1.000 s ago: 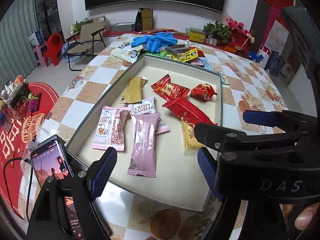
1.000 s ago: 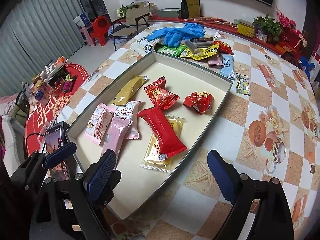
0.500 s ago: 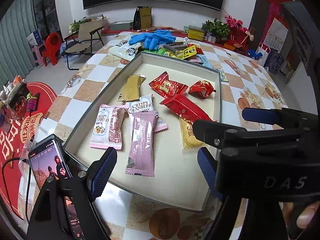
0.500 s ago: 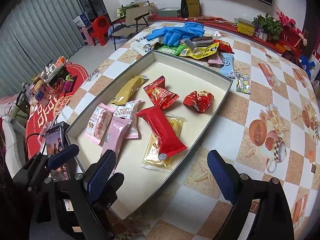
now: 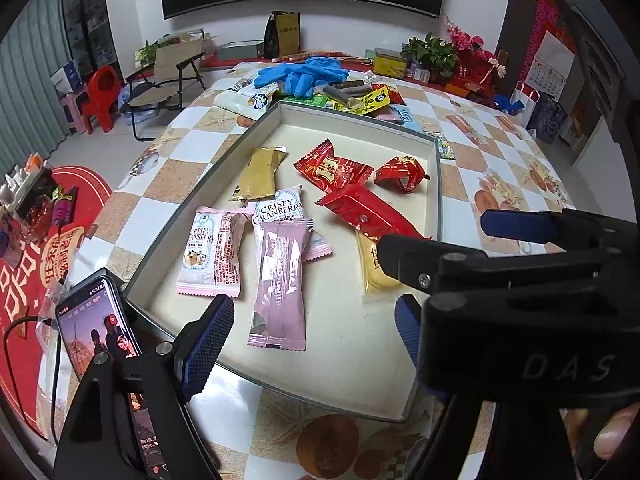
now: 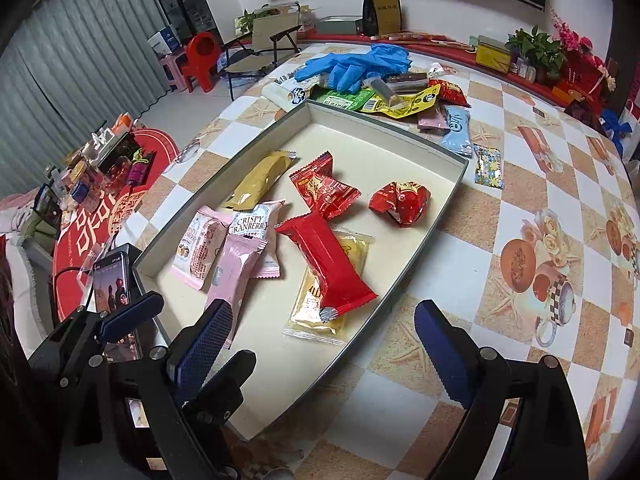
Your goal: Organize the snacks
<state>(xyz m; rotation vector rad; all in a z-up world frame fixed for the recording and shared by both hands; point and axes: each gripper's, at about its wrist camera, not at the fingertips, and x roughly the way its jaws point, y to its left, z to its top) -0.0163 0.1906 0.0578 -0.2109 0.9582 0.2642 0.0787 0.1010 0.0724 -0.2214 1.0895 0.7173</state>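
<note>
A shallow grey tray [image 5: 208, 196] [image 6: 424, 248] on the checkered table holds several snack packets: a pink bar [image 5: 280, 280] [image 6: 236, 268], cranberry packets [image 5: 210, 252] [image 6: 250, 224], a gold packet [image 5: 260, 172] [image 6: 260, 180], a long red bar [image 5: 364, 214] [image 6: 328, 264] lying over a yellow packet [image 6: 332, 304], and red packets [image 5: 334, 170] [image 6: 400, 200]. My left gripper [image 5: 308, 340] is open and empty above the tray's near edge. My right gripper [image 6: 320, 344] is open and empty, to the right of the left one, over the tray's near corner.
A pile of loose snacks [image 6: 404, 100] and blue gloves [image 5: 300, 74] [image 6: 356, 66] lies beyond the tray's far end. A phone [image 5: 100, 328] [image 6: 112, 284] lies at the table's near left edge. A folding chair [image 5: 168, 76] and red stools stand on the floor to the left.
Both grippers have drifted slightly; the view has shifted a little toward the near end of the tray. Nothing was grasped or moved.
</note>
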